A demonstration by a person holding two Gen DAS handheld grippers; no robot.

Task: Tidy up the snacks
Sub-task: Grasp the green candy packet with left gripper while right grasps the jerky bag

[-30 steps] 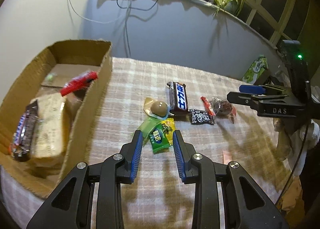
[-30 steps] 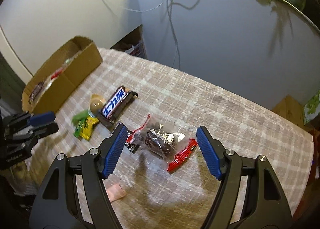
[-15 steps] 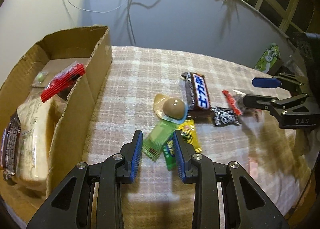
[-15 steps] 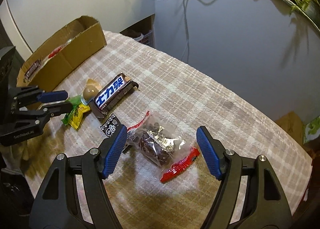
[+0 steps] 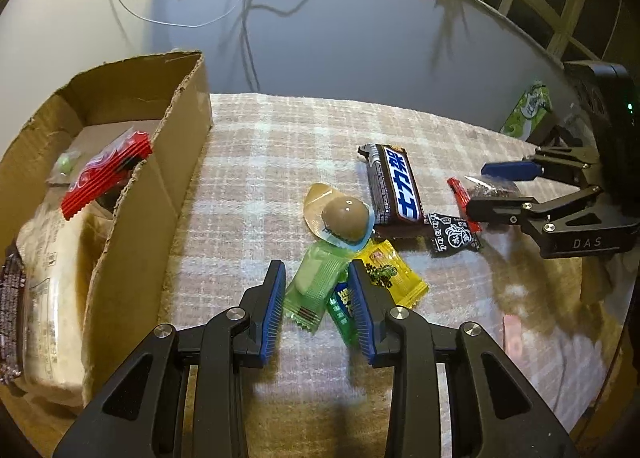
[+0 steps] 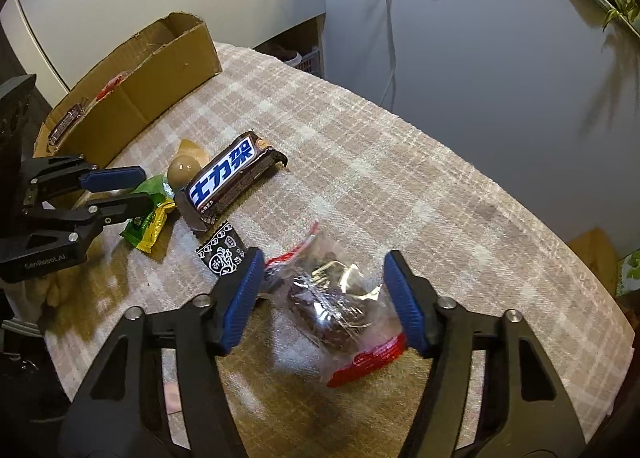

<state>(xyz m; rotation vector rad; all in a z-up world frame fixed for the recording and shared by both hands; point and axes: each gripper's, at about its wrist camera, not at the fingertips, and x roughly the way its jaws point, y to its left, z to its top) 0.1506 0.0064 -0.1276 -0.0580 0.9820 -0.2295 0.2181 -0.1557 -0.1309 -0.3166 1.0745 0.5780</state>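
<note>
Left tool (image 5: 316,298) I have down over the pale green wrapped snack (image 5: 314,286), jaws narrow but not yet pinching it; its long axis runs between my pads toward the cardboard box (image 5: 176,162), which lies just left. Right tool (image 6: 324,298) has just been closing around the clear bag of dark candy (image 6: 336,310), farther from the box, not pressing yet.
</note>
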